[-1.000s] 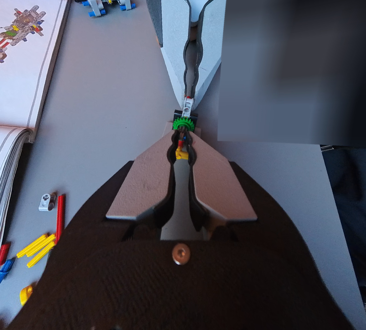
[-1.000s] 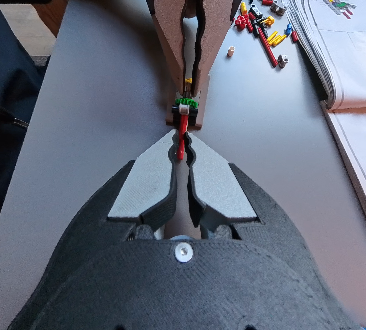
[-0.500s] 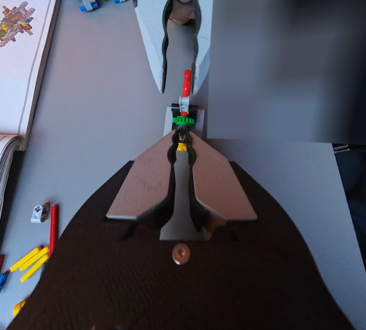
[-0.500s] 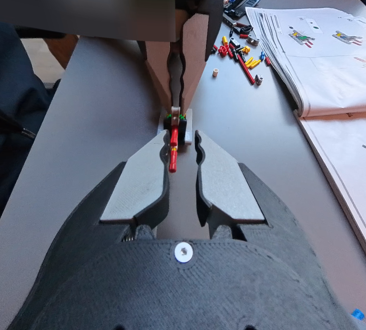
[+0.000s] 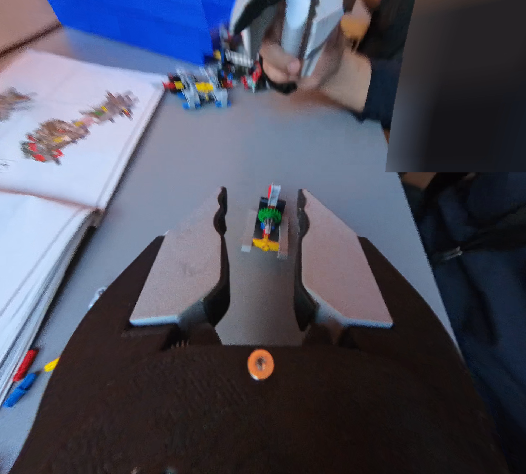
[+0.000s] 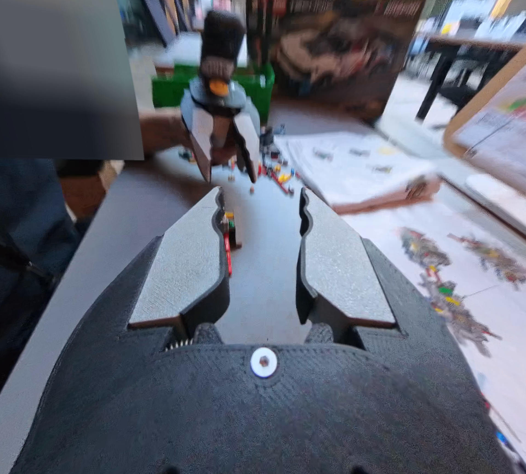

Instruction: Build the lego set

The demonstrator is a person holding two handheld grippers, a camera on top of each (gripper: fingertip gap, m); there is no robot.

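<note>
Now both grippers hang spread and bare over the smooth grey table (image 5: 182, 164). The left gripper (image 5: 262, 192) has flat tan-faced fingers with wavy black inner edges; between them, lower centre of its view, the small brick build (image 5: 267, 228) lies flat on the table: a green toothed gear (image 5: 269, 214) on a thin axle, a yellow cross-piece at the near end, a grey and red stub at the far end, pale beams along both sides. Neither pad touches it. A second ago those fingers were pinched shut on the axle just behind the gear; they have since let go and pulled back.

The right gripper (image 6: 260, 192) has grainy grey fingers with the same wavy edges. In its view the build (image 6: 229, 228) peeks out just beside the left finger, its red pin (image 6: 227, 255) pointing toward the camera, half hidden. That gripper had been clamped on the red pin and has likewise opened and lifted away.

An open booklet (image 5: 71, 152) of glossy white pages fills the left of the left view. A larger blocky model (image 5: 203, 90) sits at upper centre, a blue box (image 5: 133, 1) behind it. Everything is motion-blurred.
</note>
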